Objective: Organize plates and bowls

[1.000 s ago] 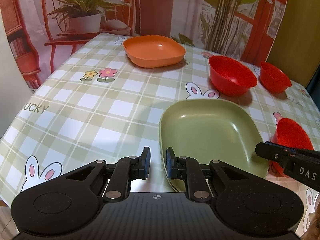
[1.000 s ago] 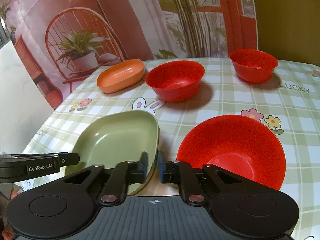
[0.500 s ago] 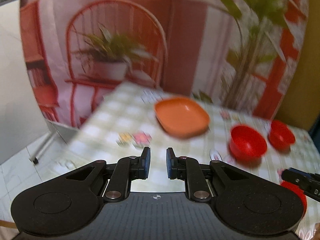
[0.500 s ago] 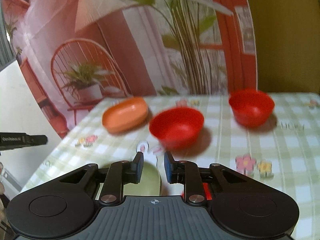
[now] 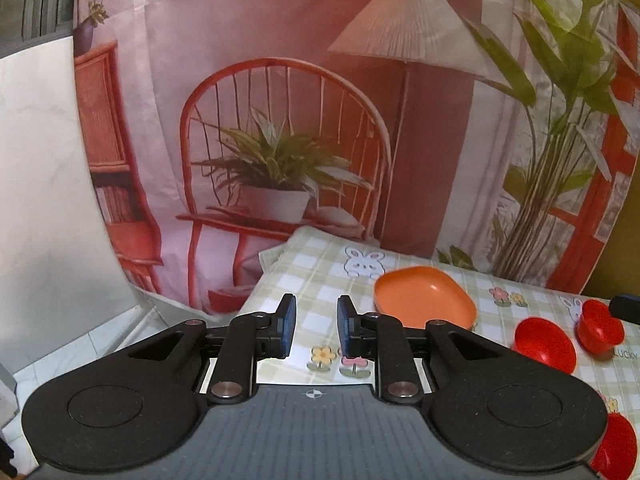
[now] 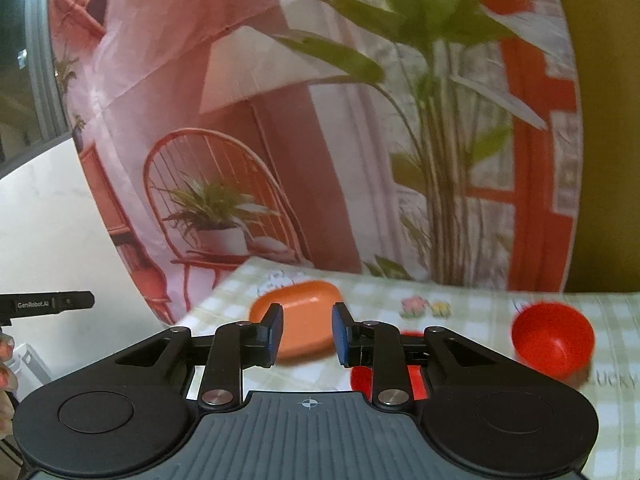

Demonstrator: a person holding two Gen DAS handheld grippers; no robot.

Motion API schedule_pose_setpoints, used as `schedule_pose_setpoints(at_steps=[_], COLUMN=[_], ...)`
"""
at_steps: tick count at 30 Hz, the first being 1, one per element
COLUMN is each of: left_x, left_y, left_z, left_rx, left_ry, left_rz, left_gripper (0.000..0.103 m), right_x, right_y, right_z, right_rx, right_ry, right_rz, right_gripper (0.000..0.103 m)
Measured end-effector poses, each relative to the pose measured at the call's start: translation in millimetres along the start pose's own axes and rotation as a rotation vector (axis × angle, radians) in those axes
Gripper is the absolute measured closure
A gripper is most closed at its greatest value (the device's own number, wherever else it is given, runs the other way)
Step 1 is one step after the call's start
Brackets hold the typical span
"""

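the left gripper (image 5: 313, 330) is opening, its blue pads a narrow gap apart with nothing between them; the right gripper (image 6: 307, 334) is likewise opening and empty. both hang above the checked tablecloth (image 5: 320, 276). the orange plate (image 5: 425, 298) sits near the table's far edge. the left view shows three red bowls (image 5: 545, 345) toward the right edge; the right view shows one far bowl (image 6: 553, 338) clearly, and the left gripper's tip (image 6: 52, 303) at its left.

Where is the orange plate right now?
The orange plate sits on the checked tablecloth near its far edge, left of the red bowls, just beyond the jaws.
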State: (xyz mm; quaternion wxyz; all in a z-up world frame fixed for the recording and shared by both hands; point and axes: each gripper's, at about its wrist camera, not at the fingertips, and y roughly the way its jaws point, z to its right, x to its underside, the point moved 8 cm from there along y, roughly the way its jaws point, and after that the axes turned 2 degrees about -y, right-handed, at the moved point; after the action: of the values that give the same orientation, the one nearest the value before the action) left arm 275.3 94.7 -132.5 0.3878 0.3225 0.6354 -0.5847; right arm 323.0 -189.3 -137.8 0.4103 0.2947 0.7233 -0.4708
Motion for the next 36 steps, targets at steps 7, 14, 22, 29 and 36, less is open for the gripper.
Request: schedule_pose_setpoints(at_steps=[7, 14, 22, 29, 36], left_x=[-10, -5, 15, 40, 53], left_y=[35, 95, 172, 220, 238], left_z=[15, 42, 52, 52, 54], left_rx=[0.037, 0.079, 0.072, 0.075, 0.086], left_ry=[-0.002, -0.012, -0.038, -0.081, -0.093], left_rz=[-0.001, -0.048, -0.139, -0.244, -0.294], left_gripper=[0.055, 0.055, 0.055, 0.055, 0.055], right_x=[-18, -24, -17, 8, 26], right_y=[49, 118, 202, 262, 287], right_z=[-15, -10, 5, 32, 53], right_rx=[-0.053, -0.047, 0.009, 0.091, 0.143], right_ry=[-0.06, -0.063, -0.027, 0.0, 0.062], right_rz=[-0.024, -0.119, -0.279, -0.445, -0.526], right_gripper=[0.075, 0.075, 0.074, 0.073, 0.07])
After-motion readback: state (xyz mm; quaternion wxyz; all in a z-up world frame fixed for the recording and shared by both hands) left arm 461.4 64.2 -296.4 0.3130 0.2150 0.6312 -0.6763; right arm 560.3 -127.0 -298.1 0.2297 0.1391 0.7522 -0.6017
